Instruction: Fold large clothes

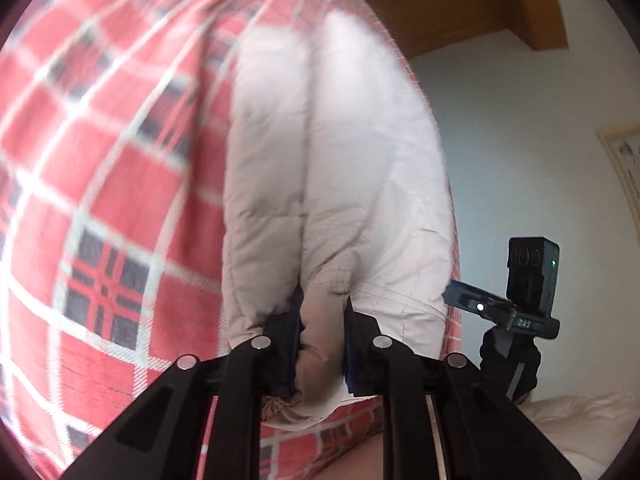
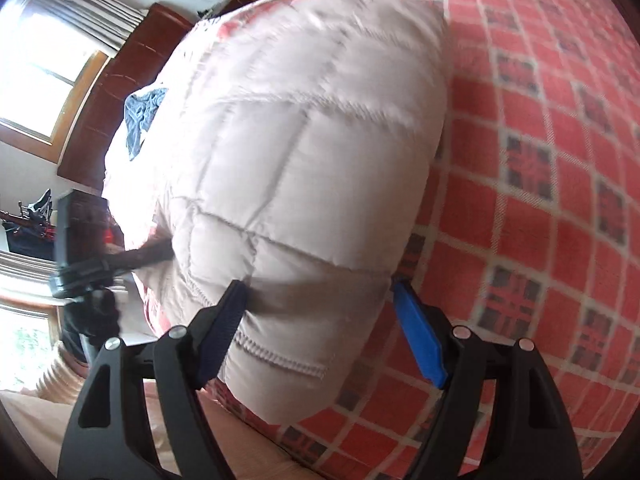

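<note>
Showing the left wrist view first: the left gripper (image 1: 322,332) pinches a bunched edge of the pale quilted jacket (image 1: 340,152), which lies in long padded folds on the red plaid bedspread (image 1: 100,184); the right gripper's camera unit (image 1: 528,280) stands just beside the garment. In the right wrist view, the right gripper (image 2: 320,312) is spread wide, its blue pads (image 2: 420,344) either side of a thick corner of the same jacket (image 2: 304,140) (contact cannot be told). The jacket appears already doubled into a bulky bundle, so folding seems partway done; flattening and a final fold likely remain. Only this view shows the window (image 2: 44,80), the headboard (image 2: 116,92) and a blue cloth (image 2: 142,116).
</note>
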`<state>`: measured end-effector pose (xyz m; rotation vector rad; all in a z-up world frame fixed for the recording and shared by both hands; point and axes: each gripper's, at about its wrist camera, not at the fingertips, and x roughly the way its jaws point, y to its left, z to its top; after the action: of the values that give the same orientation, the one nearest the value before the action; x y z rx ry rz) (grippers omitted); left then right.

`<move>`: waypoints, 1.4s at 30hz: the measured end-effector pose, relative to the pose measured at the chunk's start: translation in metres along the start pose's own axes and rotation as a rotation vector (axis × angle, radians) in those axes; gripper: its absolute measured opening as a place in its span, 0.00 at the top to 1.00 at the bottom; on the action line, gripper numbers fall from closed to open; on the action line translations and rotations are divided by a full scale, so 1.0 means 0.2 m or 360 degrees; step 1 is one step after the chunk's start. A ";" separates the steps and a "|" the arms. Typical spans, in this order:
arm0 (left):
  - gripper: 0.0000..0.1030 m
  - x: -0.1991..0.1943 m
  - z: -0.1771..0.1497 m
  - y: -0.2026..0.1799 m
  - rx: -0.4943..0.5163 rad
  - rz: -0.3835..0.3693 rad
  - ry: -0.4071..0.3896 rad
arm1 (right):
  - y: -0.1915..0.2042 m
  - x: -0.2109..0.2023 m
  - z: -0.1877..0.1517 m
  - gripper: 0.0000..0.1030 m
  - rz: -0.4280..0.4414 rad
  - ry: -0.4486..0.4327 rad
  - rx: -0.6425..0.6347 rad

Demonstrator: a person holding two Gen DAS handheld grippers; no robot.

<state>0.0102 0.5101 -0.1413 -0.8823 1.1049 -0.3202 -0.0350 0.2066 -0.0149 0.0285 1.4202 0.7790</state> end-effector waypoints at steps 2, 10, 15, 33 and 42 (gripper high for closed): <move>0.83 0.01 -0.01 0.03 0.0006 -0.0018 -0.0018 | -0.01 0.05 0.00 0.27 -0.0025 0.0009 -0.0004; 0.60 -0.12 0.12 -0.18 0.0160 0.0122 -0.0004 | 0.00 0.03 0.00 0.27 -0.0025 -0.0021 -0.0011; 0.56 -0.09 0.37 -0.20 0.0209 0.0156 -0.0085 | 0.01 0.03 0.00 0.26 -0.0018 -0.0032 -0.0014; 0.92 0.02 0.58 0.04 -0.0066 0.0001 -0.0167 | 0.02 0.05 -0.01 0.25 0.0047 -0.0025 -0.0002; 0.67 -0.05 0.62 -0.05 -0.0034 0.0062 -0.0125 | 0.01 -0.01 0.02 0.25 0.0071 -0.0036 0.0020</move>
<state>0.1173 0.5663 -0.1070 -0.8841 1.0530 -0.2399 -0.0323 0.2090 -0.0118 0.0792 1.4069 0.8043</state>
